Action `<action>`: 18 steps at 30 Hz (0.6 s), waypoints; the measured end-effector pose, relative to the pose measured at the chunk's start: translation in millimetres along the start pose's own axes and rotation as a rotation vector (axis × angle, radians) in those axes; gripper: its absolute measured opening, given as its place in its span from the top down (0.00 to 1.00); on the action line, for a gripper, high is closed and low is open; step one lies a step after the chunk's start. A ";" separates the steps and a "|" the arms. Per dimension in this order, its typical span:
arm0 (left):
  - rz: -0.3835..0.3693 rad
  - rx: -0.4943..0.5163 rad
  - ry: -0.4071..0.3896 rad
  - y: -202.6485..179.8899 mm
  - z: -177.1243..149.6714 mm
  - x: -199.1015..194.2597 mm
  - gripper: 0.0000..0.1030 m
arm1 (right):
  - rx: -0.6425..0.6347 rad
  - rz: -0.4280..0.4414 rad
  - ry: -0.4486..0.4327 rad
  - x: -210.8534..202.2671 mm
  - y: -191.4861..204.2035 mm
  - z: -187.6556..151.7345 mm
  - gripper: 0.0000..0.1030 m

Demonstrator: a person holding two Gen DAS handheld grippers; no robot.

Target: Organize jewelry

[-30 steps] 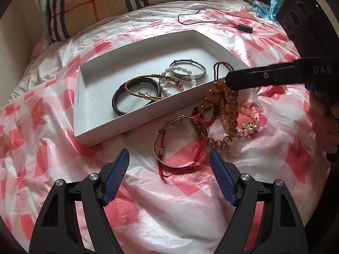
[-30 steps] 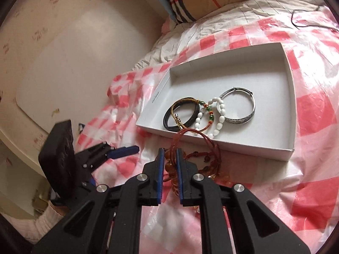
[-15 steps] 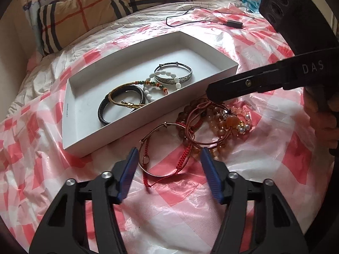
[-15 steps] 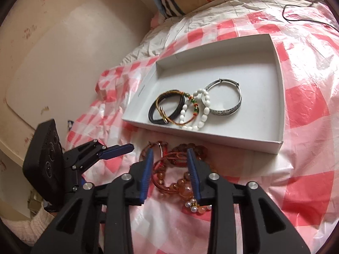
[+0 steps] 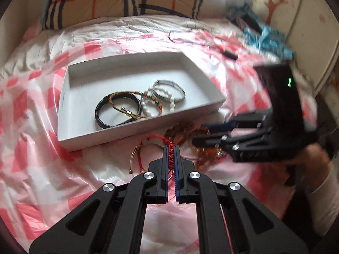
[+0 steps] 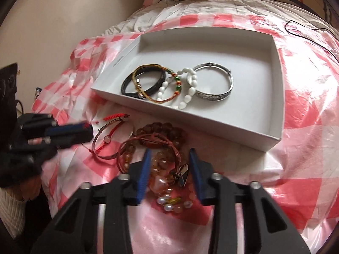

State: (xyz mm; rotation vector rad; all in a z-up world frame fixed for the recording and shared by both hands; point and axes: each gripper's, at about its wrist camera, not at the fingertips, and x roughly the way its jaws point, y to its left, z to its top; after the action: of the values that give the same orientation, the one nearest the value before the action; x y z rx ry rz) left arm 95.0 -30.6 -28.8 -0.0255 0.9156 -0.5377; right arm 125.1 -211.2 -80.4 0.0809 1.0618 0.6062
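Since a second ago, our left gripper is clamping shut on the red cord bracelet, low in the frame's centre, just below the white tray. Our right gripper has been narrowing its jaws; they are standing partly open around the amber bead pile, pressing on nothing we can make out. We are judging this the pick-up step; next we are needing to lift the bracelet clear of the pile and carry it up over the tray's near wall.
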 end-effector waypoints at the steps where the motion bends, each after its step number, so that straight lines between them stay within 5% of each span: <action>1: -0.031 -0.039 -0.022 7.3 2.4 -6.4 0.96 | 0.001 0.010 -0.001 -1.2 -0.7 -0.2 0.84; 9: -0.212 -0.225 -0.142 40.6 9.7 -34.7 0.96 | 0.046 0.115 -0.068 -18.3 -3.7 0.6 0.93; 14: -0.179 -0.235 -0.125 40.8 9.7 -29.5 0.96 | 0.082 0.197 -0.123 -30.9 -7.5 4.1 0.93; 18: -0.152 -0.239 -0.109 41.0 8.8 -24.7 0.96 | 0.090 0.157 -0.106 -30.3 -8.4 6.0 0.87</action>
State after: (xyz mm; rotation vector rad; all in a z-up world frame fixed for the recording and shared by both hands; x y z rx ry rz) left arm 107.4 14.4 -15.0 -0.3397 0.8714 -0.5591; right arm 123.4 -232.1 -56.3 0.2744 0.9854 0.6876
